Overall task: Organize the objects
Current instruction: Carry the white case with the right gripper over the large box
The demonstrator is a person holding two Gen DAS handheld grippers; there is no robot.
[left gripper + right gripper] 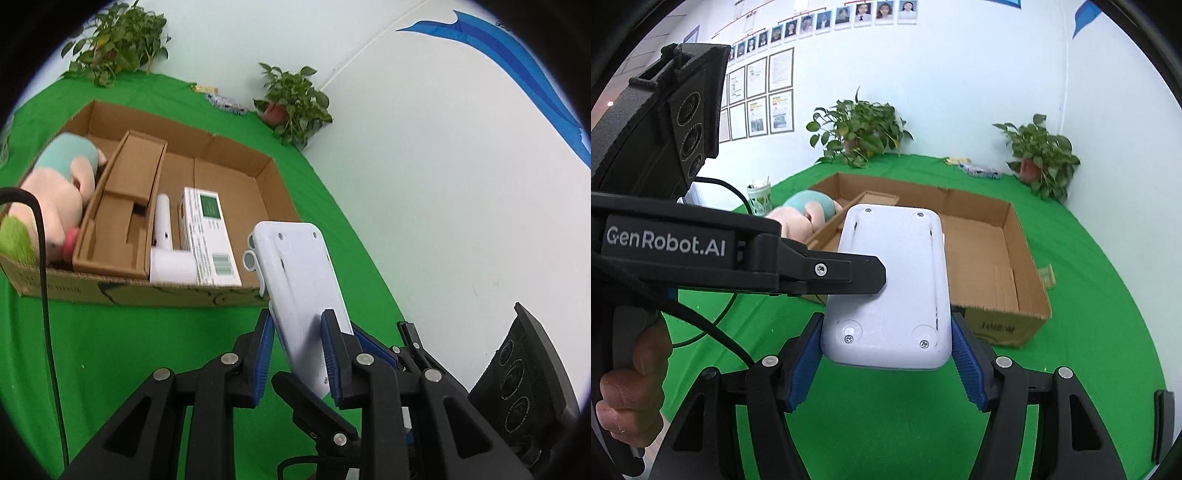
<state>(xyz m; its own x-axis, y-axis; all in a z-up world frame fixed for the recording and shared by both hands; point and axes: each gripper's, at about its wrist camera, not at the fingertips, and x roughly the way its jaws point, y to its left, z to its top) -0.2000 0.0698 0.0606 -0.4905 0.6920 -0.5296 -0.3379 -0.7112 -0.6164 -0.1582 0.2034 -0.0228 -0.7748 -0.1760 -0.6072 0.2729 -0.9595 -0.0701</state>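
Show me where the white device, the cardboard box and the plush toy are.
white device (890,284): right wrist view, middle of its screwed underside.
cardboard box (236,147): left wrist view, inner face of its far wall.
plush toy (55,199): left wrist view, its pink body at the box's left end.

Our left gripper (297,354) has its blue-padded jaws set either side of a white device (299,291), gripping its edge. Our right gripper (886,363) clamps the same device's lower end between spread jaws. Our bare left hand (631,384) wraps the left gripper's handle.
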